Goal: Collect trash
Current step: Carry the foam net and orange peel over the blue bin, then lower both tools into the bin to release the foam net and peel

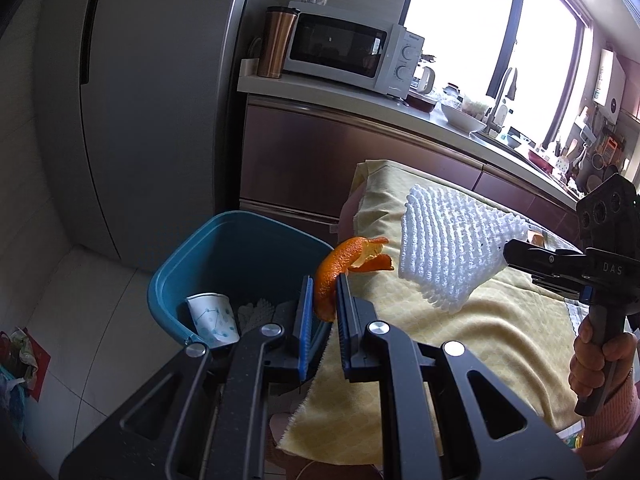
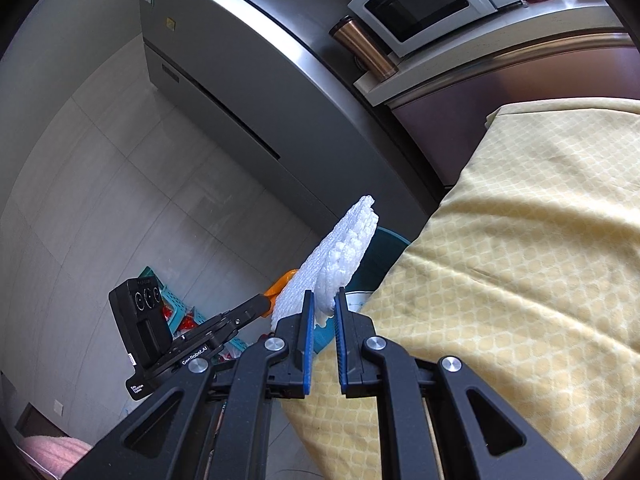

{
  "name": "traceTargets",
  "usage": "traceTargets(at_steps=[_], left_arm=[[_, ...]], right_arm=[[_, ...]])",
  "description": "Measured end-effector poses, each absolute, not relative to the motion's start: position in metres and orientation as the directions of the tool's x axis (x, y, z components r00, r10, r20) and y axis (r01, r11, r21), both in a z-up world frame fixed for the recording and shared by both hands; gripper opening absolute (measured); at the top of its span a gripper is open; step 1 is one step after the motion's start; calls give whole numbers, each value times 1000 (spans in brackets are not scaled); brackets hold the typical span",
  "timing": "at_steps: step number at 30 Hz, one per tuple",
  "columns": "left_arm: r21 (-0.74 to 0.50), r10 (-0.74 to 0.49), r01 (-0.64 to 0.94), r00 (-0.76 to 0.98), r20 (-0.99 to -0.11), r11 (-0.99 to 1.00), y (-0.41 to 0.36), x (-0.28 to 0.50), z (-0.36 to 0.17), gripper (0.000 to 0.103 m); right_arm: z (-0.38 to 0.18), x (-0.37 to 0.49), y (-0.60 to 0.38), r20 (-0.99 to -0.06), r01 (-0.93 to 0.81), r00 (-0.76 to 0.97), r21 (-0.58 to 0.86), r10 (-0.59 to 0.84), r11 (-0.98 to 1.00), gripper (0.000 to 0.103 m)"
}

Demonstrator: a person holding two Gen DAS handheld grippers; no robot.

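Carry-to-bin step, both hands loaded.

Left tool (image 1: 323,300): jaws clamped on a curl of orange peel (image 1: 340,264), held up just past the left edge of the tabletop (image 1: 500,332), which is draped in a yellow patterned cloth. The peel sits at the near rim of the blue bin (image 1: 224,256) on the floor, touching nothing else as far as I can tell.

Right tool (image 2: 323,304): jaws clamped on one corner of a white foam fruit net (image 2: 340,256). The net stands out stiff from the pads, above the cloth near the tabletop's left edge, short of the bin.

Bin already holds a paper cup (image 1: 212,318) and what looks like another foam net beside it.

Judgement: pick-up is done for both pieces; drop-off is not yet done. The peel is closest. Next move calls for bringing the left tool a little further over the bin mouth, then parting the jaws. The net needs more travel leftward past the table edge. It is light and broad, so release should come low and well inside the rim.
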State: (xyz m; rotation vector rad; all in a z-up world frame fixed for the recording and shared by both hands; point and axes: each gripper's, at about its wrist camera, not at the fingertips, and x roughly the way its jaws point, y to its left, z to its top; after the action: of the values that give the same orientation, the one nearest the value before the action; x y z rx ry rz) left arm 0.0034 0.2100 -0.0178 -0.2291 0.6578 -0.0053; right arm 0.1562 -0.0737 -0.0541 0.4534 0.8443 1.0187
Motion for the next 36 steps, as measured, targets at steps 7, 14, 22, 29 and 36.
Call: traceTargets(at_steps=[7, 14, 22, 29, 36], left_arm=[[-216, -69, -83, 789, -610, 973, 214, 3, -19, 12], [-217, -60, -94, 787, -613, 972, 216, 3, -20, 12], [-226, -53, -115, 782, -621, 967, 223, 6, -25, 12], [-228, -45, -128, 777, -627, 965, 226, 8, -27, 12], [-229, -39, -138, 774, -631, 964, 230, 9, -29, 12]], right_arm=[[-55, 158, -59, -419, -567, 235, 673, 877, 474, 9], [-55, 161, -51, -432, -574, 227, 665, 873, 478, 9], [-53, 164, -42, -443, -583, 215, 656, 870, 479, 9], [-51, 164, -31, -459, -595, 201, 645, 866, 480, 9], [-50, 163, -22, -469, -602, 192, 637, 862, 480, 9]])
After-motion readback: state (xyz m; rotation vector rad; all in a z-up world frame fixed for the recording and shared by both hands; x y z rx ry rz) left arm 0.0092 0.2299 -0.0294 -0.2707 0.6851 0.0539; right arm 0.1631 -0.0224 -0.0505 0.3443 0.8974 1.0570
